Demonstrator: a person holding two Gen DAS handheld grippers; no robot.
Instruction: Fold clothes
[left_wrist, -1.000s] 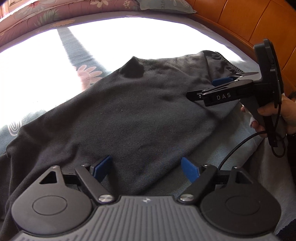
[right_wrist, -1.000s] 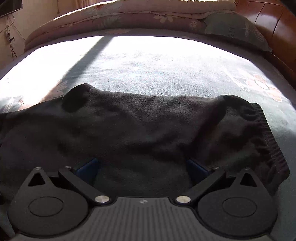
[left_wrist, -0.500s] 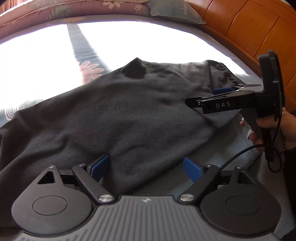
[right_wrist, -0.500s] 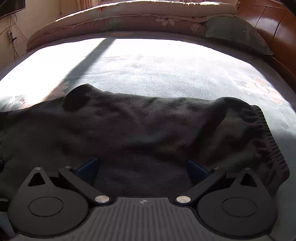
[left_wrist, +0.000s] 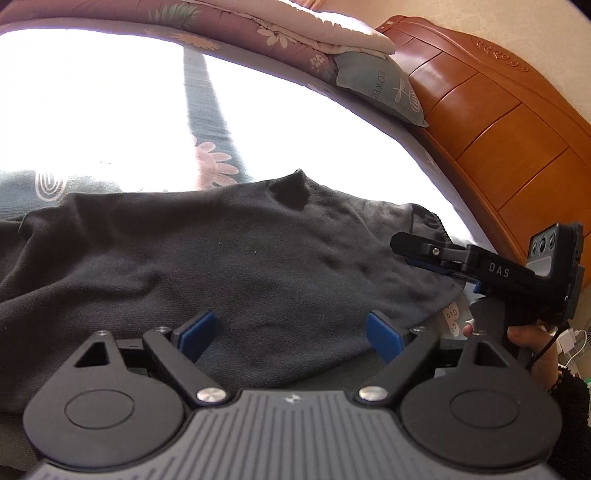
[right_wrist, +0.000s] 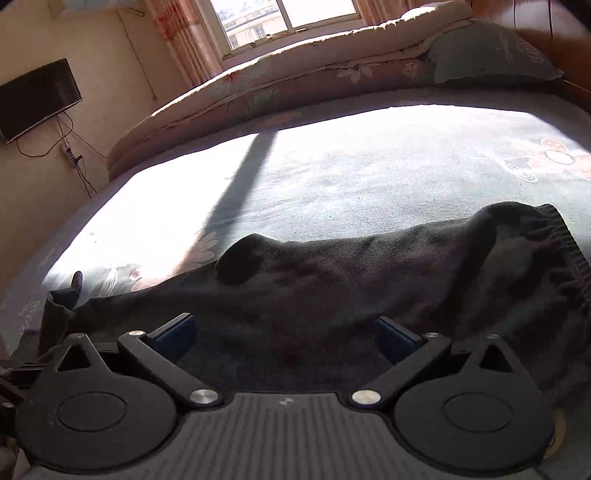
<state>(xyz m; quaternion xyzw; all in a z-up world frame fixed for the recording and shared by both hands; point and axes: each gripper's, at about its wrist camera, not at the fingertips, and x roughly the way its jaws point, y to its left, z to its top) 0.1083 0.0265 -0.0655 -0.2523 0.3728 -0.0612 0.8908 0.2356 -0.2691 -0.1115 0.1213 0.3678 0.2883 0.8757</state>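
While the dark grey fleece garment (left_wrist: 240, 266) lies spread across the sunlit floral bedsheet (right_wrist: 369, 173), both tools hover over its near edge.
It looks soft, limp and light; the ribbed waistband (right_wrist: 565, 236) or a corner seems the surest hold. The left gripper (left_wrist: 291, 332) and right gripper (right_wrist: 284, 336) both gape wide, holding nothing. A wooden headboard (left_wrist: 498, 122) backs the bed.

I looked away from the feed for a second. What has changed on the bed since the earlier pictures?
Both claws tilted up and drew back: the left claw now sees the wooden headboard, the right claw the window. Both are open and hold nothing. The right claw sits lower in the left view. The dark grey fleece garment lies spread on the bed as before.
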